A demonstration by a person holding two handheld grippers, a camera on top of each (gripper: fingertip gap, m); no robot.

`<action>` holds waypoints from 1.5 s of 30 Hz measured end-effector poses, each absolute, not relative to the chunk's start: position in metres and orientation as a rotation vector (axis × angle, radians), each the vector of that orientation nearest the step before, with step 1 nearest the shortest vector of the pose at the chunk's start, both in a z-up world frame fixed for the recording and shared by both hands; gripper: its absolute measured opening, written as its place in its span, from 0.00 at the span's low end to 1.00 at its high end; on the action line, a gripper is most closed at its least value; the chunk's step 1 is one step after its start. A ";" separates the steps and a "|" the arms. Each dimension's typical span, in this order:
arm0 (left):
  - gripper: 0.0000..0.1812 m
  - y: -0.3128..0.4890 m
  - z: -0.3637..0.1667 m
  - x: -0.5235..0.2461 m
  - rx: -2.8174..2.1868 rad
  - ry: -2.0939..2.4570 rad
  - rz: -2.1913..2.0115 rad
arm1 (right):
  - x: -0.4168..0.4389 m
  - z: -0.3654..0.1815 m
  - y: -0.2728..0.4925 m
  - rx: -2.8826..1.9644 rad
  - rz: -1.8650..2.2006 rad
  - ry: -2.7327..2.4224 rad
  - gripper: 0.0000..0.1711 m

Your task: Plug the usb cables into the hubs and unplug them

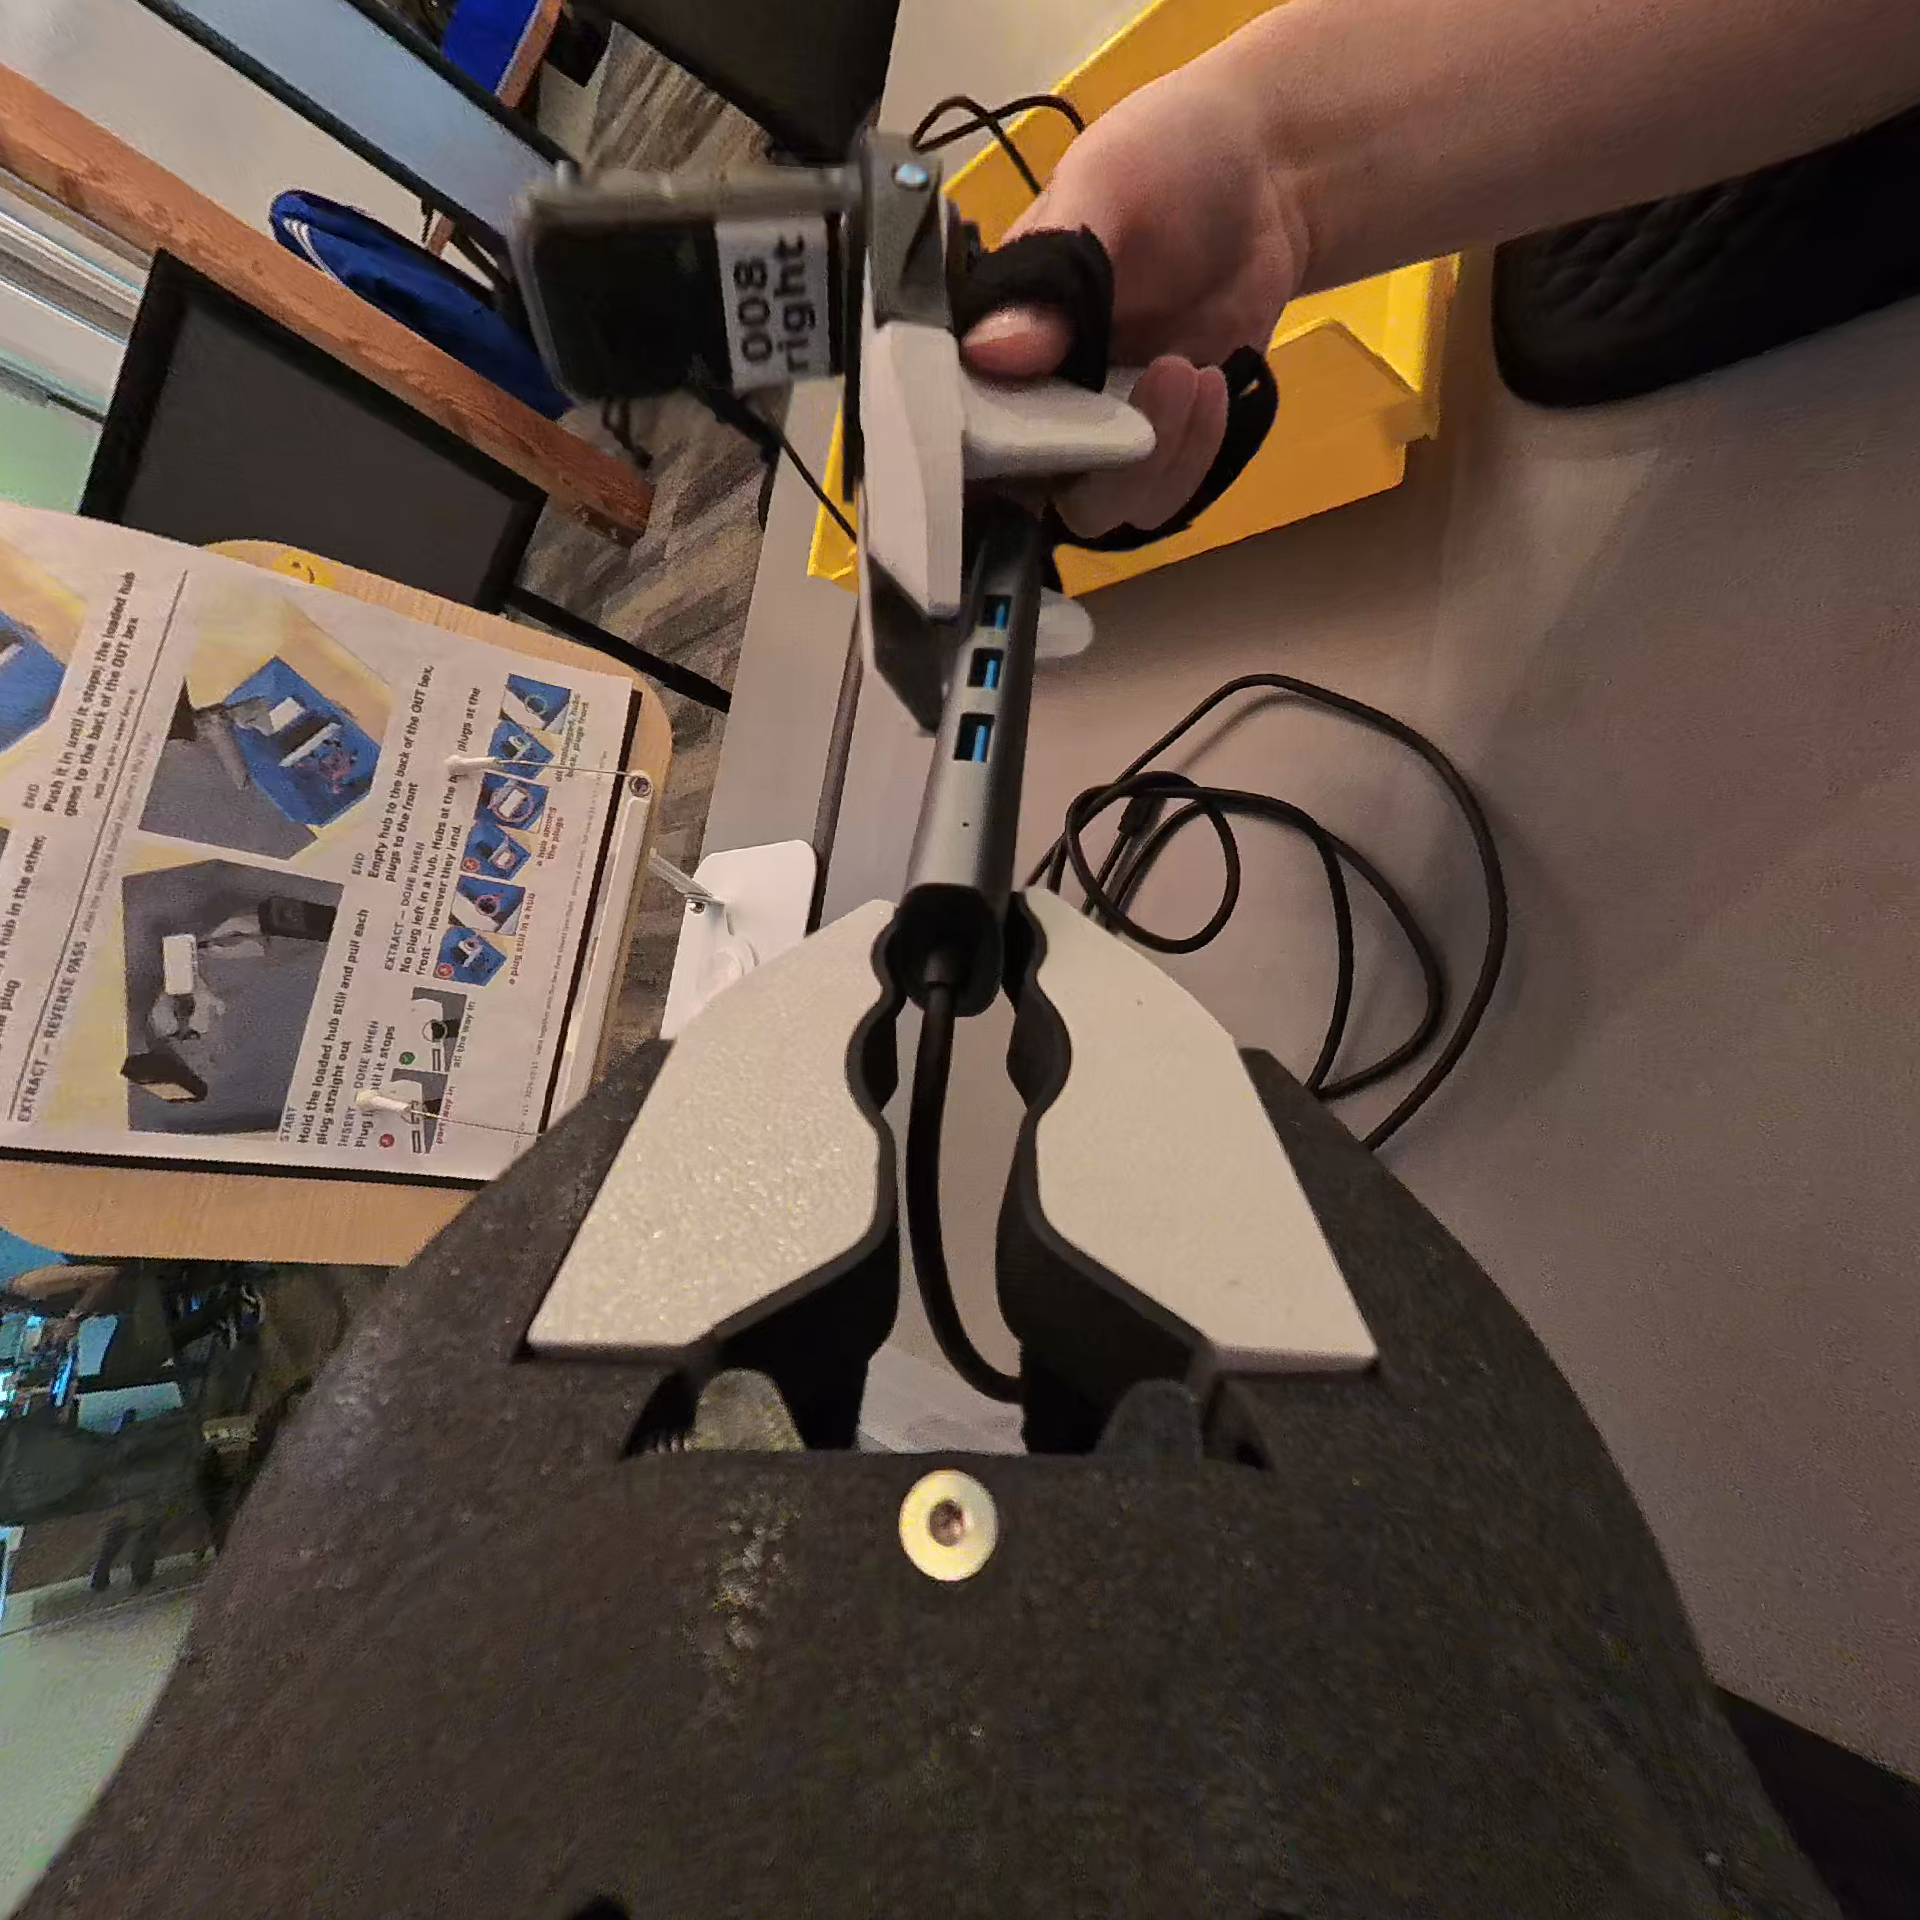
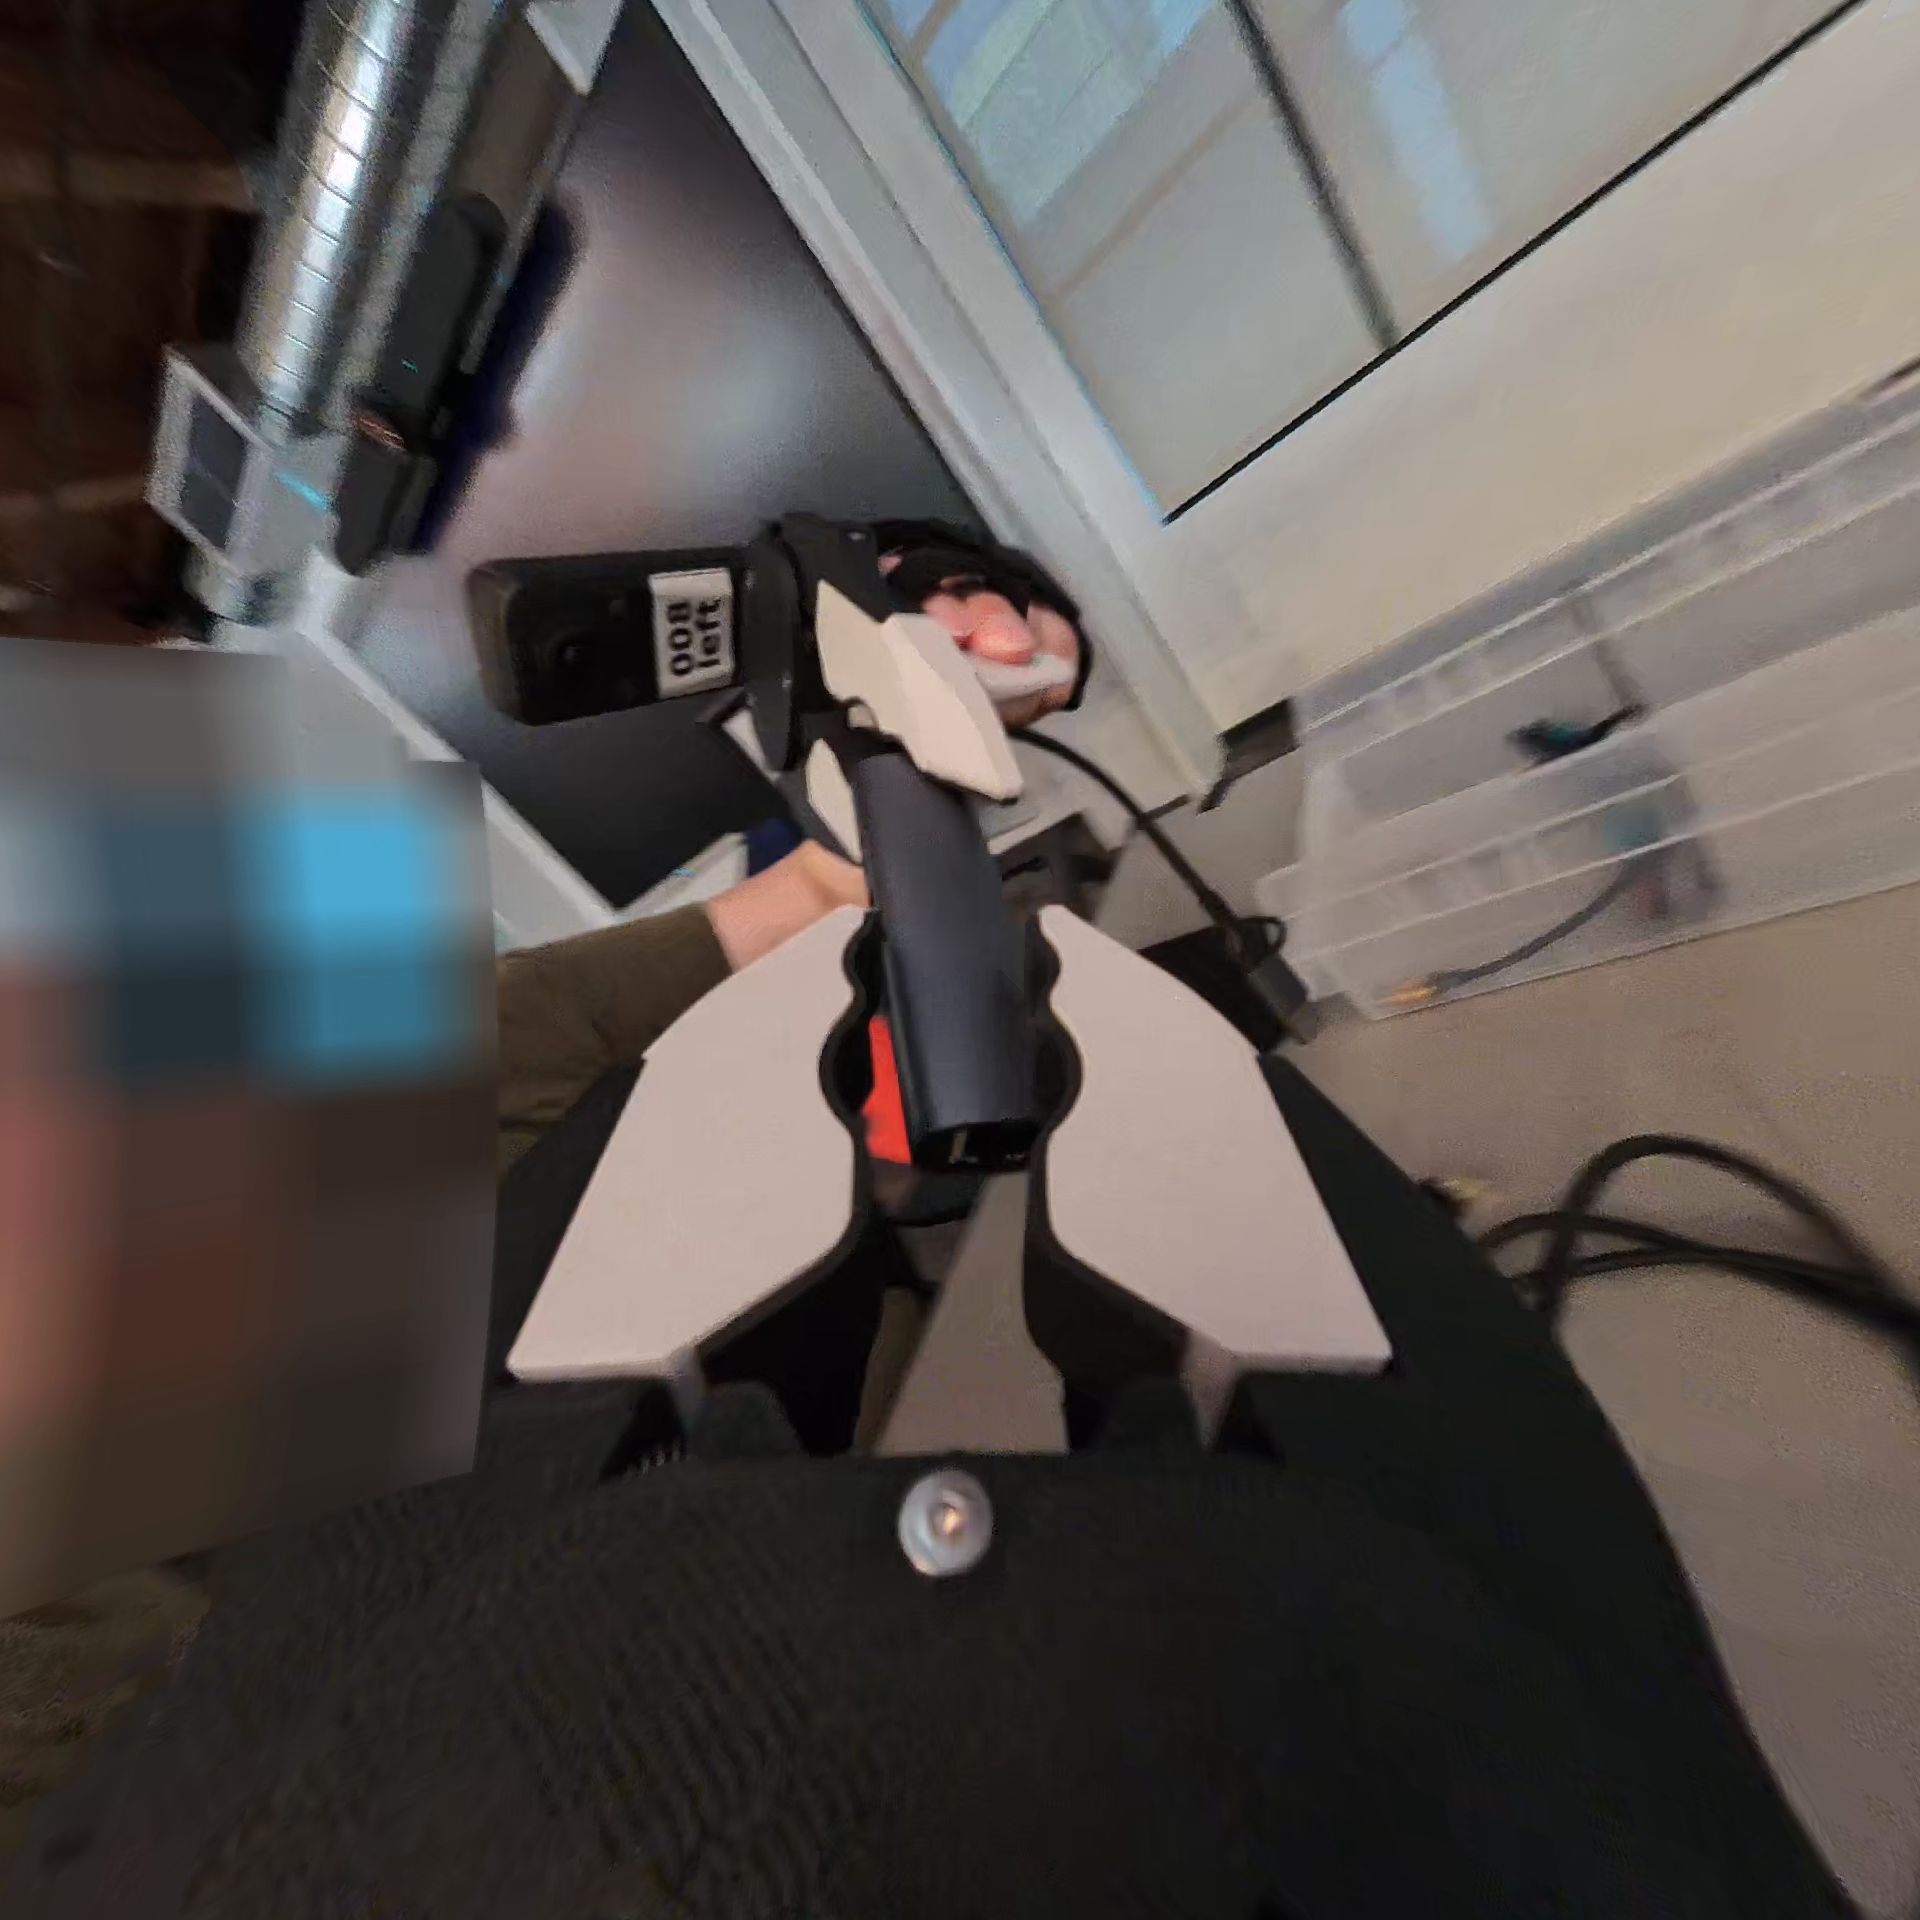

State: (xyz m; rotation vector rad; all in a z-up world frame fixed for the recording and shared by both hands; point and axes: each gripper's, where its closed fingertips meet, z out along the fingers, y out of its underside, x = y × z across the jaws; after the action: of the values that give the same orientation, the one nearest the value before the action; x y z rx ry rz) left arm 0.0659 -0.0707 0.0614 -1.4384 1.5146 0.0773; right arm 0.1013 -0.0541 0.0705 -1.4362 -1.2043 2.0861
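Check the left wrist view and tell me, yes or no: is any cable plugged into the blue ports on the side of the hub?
No: the three blue ports along the grey hub all show open, with no plug in them.

Pale grey tongs (image 1: 951,935) on speckled black foam mounts, silver centre screw (image 1: 948,1524), olive sleeve (image 2: 592,997).

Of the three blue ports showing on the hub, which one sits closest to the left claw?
The largest-looking blue port, lowest in the left wrist view. The other two lie farther along the hub, toward the right claw; the left claw grips the cable end.
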 end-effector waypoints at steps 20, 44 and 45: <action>0.09 -0.070 0.065 0.082 -1.331 1.360 -0.188 | 0.114 0.062 -0.050 -0.931 0.688 -1.569 0.12; 0.13 -0.077 0.068 0.107 -1.054 1.408 -0.295 | 0.118 0.073 -0.073 -0.713 0.451 -1.636 0.11; 0.11 -0.079 0.069 0.106 -1.022 1.412 -0.267 | 0.118 0.073 -0.074 -0.709 0.444 -1.632 0.11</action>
State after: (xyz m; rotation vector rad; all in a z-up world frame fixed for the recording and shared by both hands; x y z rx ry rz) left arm 0.1058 -0.0786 0.0686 -1.0220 1.4115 -0.2668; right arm 0.1176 -0.0736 0.0734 -0.7088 -1.6321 0.4441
